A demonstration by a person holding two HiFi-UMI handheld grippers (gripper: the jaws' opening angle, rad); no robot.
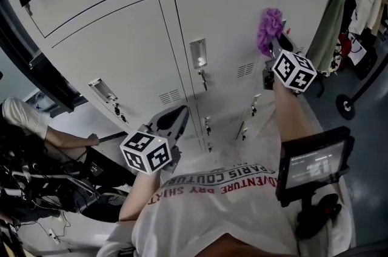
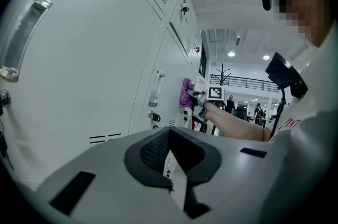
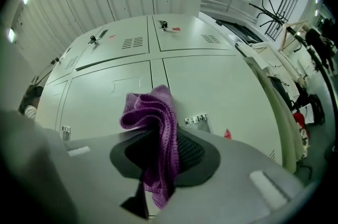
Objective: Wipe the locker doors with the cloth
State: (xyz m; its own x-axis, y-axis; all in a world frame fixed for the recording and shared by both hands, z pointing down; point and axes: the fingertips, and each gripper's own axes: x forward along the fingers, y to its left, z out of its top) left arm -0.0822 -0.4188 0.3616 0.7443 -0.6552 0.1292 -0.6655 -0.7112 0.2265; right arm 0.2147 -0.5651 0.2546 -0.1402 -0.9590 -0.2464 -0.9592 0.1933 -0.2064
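Observation:
A purple cloth [image 1: 270,28] is bunched in my right gripper [image 1: 277,45], which is shut on it and held up at a grey locker door [image 1: 230,19], near that door's upper right edge. In the right gripper view the cloth [image 3: 153,117] sticks out between the jaws of the right gripper [image 3: 161,138] and hides the door [image 3: 222,80] behind it. The left gripper view shows the cloth [image 2: 186,93] right at the door's face. My left gripper [image 1: 173,119] hangs lower, close to the lockers [image 2: 95,59], shut with nothing in it [image 2: 170,136].
Locker handles with keys [image 1: 202,68] stick out from the doors. A seated person's arm [image 1: 57,136] and cables are at the lower left. Clothes hang on a rack [image 1: 339,7] at the right, above a wheeled stand base [image 1: 347,105]. A small screen [image 1: 312,159] sits at my chest.

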